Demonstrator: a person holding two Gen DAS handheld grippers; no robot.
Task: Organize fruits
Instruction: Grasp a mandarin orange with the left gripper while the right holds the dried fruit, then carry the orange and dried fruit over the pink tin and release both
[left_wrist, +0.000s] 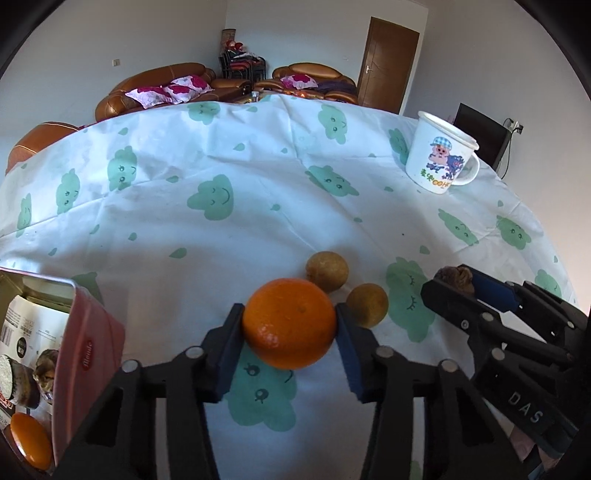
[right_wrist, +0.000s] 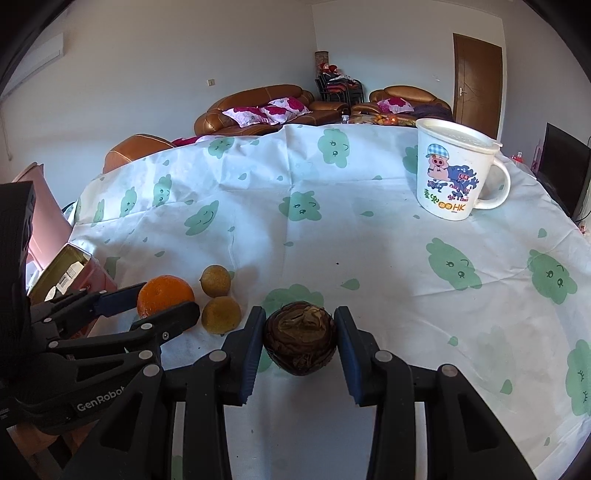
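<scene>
Left gripper (left_wrist: 290, 325): clenched on orange (left_wrist: 290, 323), which sits between its pads. Lift straight, clearing two yellow-brown fruits (left_wrist: 327, 271) just beyond its tips. Right gripper (right_wrist: 300, 341): clamped on dark fruit (right_wrist: 300, 341). Pink tin (left_wrist: 86, 350): left of left gripper.

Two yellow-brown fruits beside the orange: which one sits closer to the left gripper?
The nearer yellow-brown fruit, right beside the left gripper finger. The other yellow-brown fruit lies farther back, behind the orange.
</scene>
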